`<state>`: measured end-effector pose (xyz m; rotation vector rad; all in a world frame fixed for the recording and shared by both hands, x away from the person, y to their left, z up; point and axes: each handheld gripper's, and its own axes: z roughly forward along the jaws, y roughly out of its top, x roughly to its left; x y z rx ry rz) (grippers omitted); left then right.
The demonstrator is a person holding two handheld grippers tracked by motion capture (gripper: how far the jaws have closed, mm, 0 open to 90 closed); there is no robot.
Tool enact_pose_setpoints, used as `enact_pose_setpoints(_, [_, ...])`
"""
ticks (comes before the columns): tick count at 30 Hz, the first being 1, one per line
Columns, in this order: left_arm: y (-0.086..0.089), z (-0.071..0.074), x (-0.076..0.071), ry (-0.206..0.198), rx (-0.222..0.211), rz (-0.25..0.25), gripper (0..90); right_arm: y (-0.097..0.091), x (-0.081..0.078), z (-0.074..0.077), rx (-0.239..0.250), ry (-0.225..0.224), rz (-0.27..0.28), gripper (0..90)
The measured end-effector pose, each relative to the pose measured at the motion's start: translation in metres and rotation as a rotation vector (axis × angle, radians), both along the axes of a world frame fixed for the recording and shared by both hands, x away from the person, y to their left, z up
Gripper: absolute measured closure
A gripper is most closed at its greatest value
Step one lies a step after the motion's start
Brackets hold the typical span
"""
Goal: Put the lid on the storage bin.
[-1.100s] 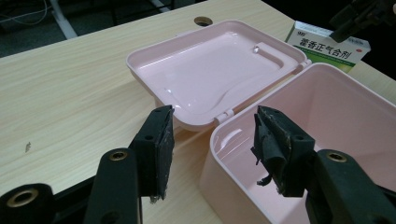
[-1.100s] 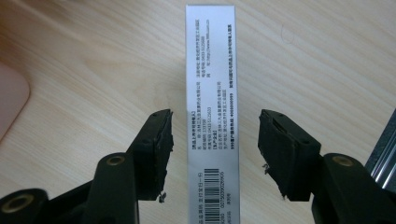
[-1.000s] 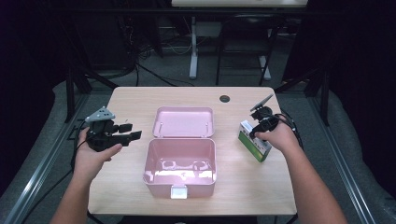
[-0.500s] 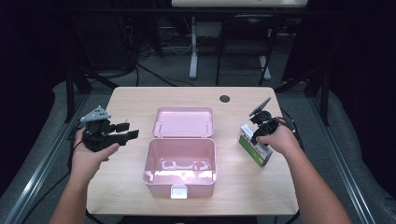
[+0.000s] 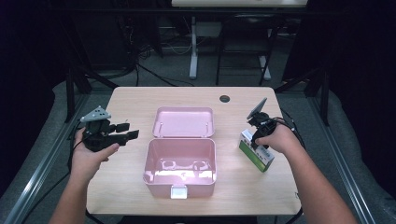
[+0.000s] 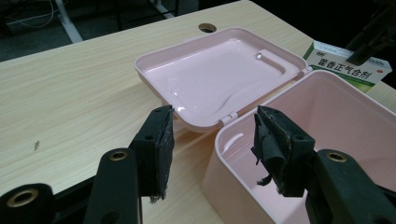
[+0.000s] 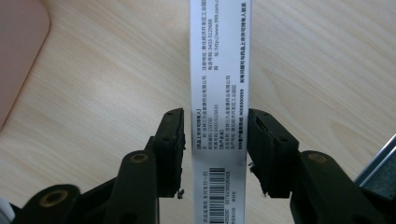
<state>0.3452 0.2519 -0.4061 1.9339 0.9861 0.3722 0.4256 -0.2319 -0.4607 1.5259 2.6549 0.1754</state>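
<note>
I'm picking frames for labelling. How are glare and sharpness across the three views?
High view: soft, dim surroundings, glare patches in the pink box. Left gripper view: sharp, sheen on the open lid. Right gripper view: medicine carton print readable, its far end washed out.

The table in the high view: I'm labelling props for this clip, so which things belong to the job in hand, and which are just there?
In the job:
- medicine box, standing between the right gripper's jaws
- open pink case, with its lid laid back

Just there:
- left gripper, jaws apart, holding nothing
- cable hole in the table
</note>
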Motion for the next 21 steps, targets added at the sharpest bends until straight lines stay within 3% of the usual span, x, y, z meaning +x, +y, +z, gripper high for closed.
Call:
enact_pose_setpoints(7, [0.002,0.001,-0.001,-0.003,-0.007,0.002,47.6,0.004,0.007,-0.007,-0.027,0.036,0.003,56.0])
enact_pose_setpoints(21, [0.002,0.001,0.0,-0.002,-0.002,0.003,47.6,0.002,0.011,-0.022,-0.021,0.06,-0.01,56.4])
